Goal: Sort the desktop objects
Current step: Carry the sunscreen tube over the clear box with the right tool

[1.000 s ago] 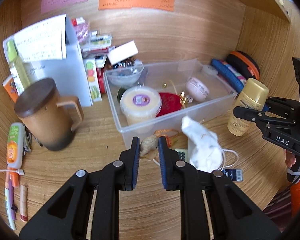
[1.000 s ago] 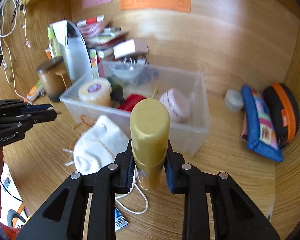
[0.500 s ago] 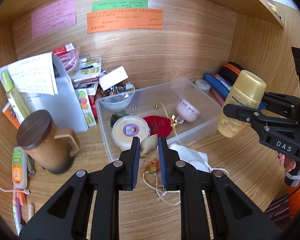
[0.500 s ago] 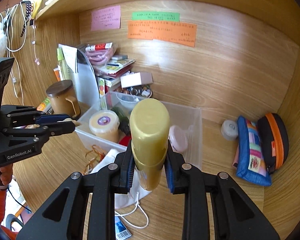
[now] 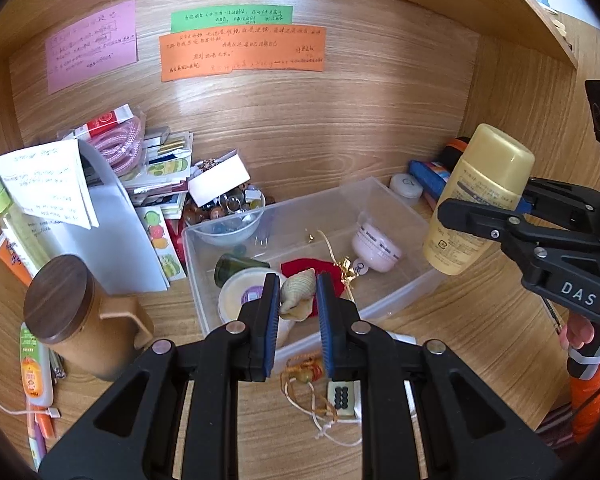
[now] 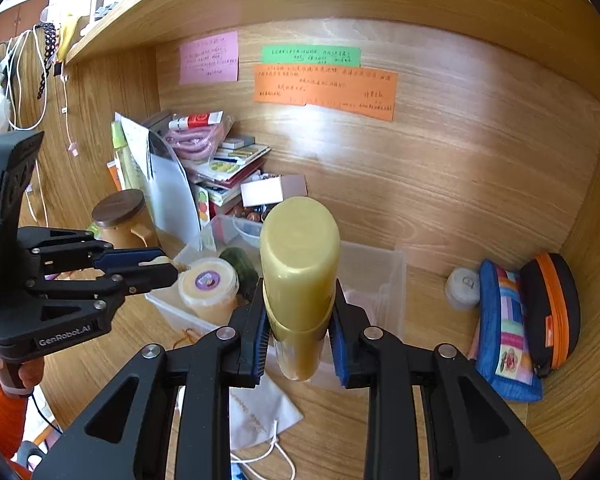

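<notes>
A small cream spiral seashell (image 5: 298, 294) is clamped between the blue pads of the left gripper (image 5: 298, 300), jaws nearly closed on it. The shell is held in the air above the near wall of the clear plastic storage box (image 5: 400, 300). In the right wrist view the left gripper (image 6: 168, 266) is seen at the left, its tip over the box's left end.

A yellow cylindrical plastic bottle with a rounded cap (image 6: 300, 272) is gripped by the right gripper (image 6: 300, 344), jaws shut on its body below the cap, cap pointing away from the camera. In the left wrist view the bottle (image 5: 478, 204) is held tilted beyond the right end of the box, off the wooden bench (image 5: 460, 340).

Inside the box are noted a round tub with a pale lid and purple label (image 5: 242, 300), a pink round jar (image 5: 376, 246) and a red flat piece (image 5: 300, 268).

On the bench near the box lie a white drawstring cloth pouch (image 6: 260, 416) and a small tile with black dots (image 5: 342, 396). A brown mug with a dark wooden lid (image 5: 72, 320) stands to the left. A blue patterned pouch (image 6: 504, 332) and a black case with an orange zip (image 6: 552, 308) lie at far right.
</notes>
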`<state>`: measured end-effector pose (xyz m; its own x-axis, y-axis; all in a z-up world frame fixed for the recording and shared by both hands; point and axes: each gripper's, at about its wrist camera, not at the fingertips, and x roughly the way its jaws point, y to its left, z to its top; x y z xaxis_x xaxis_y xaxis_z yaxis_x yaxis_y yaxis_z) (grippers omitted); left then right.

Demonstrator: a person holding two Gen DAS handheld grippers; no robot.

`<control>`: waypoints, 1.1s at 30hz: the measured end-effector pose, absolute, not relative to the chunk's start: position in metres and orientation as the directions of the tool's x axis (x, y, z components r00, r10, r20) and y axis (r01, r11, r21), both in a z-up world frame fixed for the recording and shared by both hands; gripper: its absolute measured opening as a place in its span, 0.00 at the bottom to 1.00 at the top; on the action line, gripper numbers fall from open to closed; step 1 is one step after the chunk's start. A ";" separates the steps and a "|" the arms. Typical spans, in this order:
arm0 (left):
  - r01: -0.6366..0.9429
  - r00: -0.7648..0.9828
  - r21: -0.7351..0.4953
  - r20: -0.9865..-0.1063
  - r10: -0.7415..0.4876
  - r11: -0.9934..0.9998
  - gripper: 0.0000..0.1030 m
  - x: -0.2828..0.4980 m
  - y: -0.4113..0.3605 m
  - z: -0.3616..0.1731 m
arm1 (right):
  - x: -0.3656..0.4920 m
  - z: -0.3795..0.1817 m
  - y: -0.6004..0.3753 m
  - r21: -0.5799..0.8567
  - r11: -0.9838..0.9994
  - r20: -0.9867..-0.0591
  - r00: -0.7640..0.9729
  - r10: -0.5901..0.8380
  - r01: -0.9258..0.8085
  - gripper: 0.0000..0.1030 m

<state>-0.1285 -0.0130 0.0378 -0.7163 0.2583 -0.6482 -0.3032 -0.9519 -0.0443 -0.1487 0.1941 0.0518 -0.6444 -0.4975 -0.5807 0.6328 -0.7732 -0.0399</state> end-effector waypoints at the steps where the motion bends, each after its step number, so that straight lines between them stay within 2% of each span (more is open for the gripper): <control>1: -0.301 -0.716 -0.043 -0.649 0.256 -0.953 0.17 -0.132 -0.013 0.038 | -0.151 0.053 0.193 -0.038 -0.773 -0.579 -0.644 -0.500 0.634 0.23; 7: -0.305 -0.706 -0.041 -0.661 0.255 -0.951 0.17 -0.151 -0.009 0.035 | -0.169 0.054 0.182 -0.034 -0.770 -0.584 -0.638 -0.502 0.637 0.23; 20: -0.318 -0.659 -0.035 -0.711 0.247 -0.947 0.17 -0.202 0.002 0.013 | -0.221 0.016 0.148 -0.020 -0.747 -0.682 -0.556 -0.476 0.664 0.23; 33: -0.311 -0.621 -0.038 -0.748 0.233 -0.950 0.17 -0.235 0.006 -0.003 | -0.245 -0.016 0.134 -0.046 -0.729 -0.740 -0.513 -0.434 0.683 0.23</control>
<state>-0.2354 0.0055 -0.0034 -0.6209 0.2331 -0.7485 -0.3112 -0.9496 -0.0376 -0.2450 0.1340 -0.0161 -0.5131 -0.4344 -0.7403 0.6829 -0.7291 -0.0455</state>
